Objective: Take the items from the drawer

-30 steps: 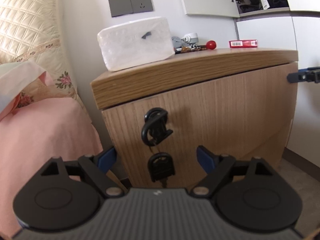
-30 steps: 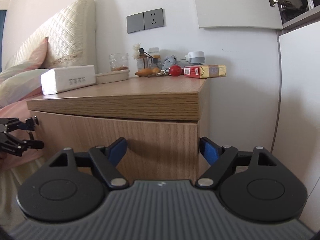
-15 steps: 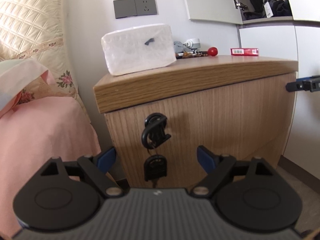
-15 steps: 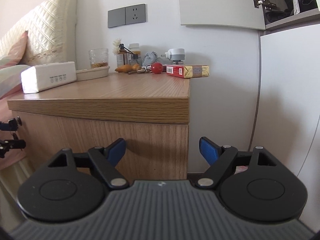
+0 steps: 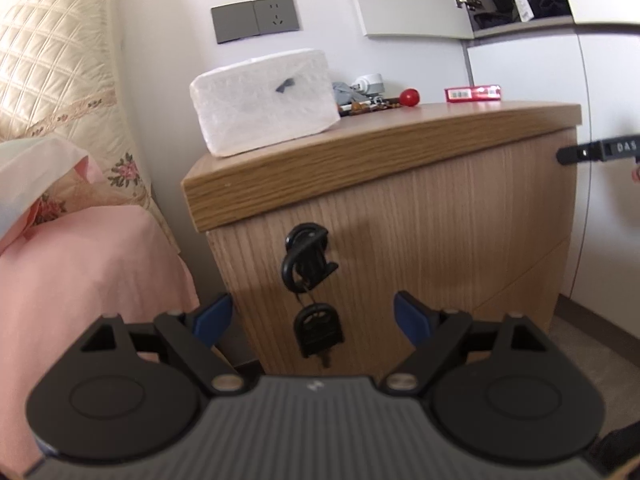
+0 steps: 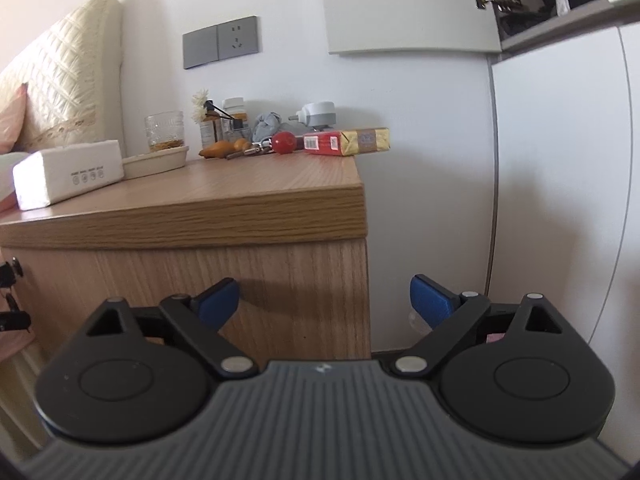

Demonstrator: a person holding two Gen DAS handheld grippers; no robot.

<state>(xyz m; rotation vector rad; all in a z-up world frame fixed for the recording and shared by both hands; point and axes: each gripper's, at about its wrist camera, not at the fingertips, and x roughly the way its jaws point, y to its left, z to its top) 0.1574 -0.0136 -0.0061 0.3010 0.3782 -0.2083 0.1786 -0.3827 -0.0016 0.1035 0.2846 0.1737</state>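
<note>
You are holding the right gripper (image 6: 324,304) with its blue fingertips (image 6: 218,298) spread wide, gripping nothing, and it is facing the right front corner of the wooden nightstand (image 6: 240,216). On top, a white tissue box (image 6: 68,176) is lying at the left, a shallow dish (image 6: 156,160) beside it with a glass (image 6: 165,130) behind. A red ball (image 6: 285,143) is sitting just left of a red-and-gold pack (image 6: 346,141). The drawer front (image 6: 192,280) is sitting shut.
</note>
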